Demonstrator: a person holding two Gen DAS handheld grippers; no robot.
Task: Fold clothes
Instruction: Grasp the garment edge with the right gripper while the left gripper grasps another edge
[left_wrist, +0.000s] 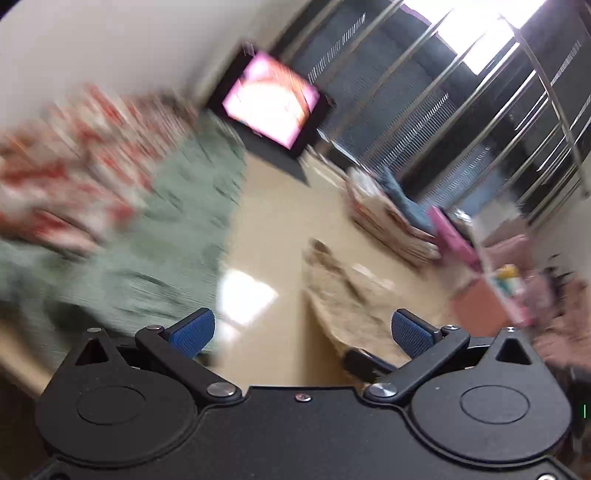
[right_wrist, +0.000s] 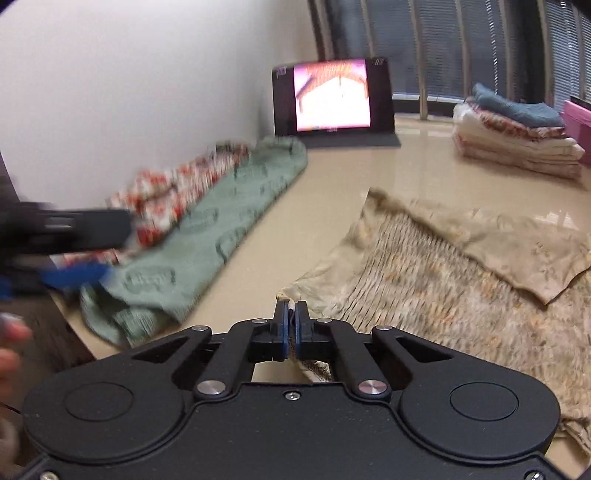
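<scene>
At far left a red-and-white patterned cloth (right_wrist: 173, 184) lies against the wall beside a knitted green garment (right_wrist: 221, 229). The left gripper (left_wrist: 301, 332) stands wide open, blue ribbed pads holding nothing. The right gripper (right_wrist: 291, 321) pinches the near corner of the pleated beige garment (right_wrist: 424, 280) spread on the glossy table (right_wrist: 332, 184). Folded stack (right_wrist: 517, 136) sits far right.

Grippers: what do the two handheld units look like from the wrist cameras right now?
Both are matte black. The left gripper and the right gripper each have a wide body with two round raised discs, angled link arms on silver pins, and a small screw at centre. The fingers carry blue ribbed pads. No cables or printed markings show.
</scene>
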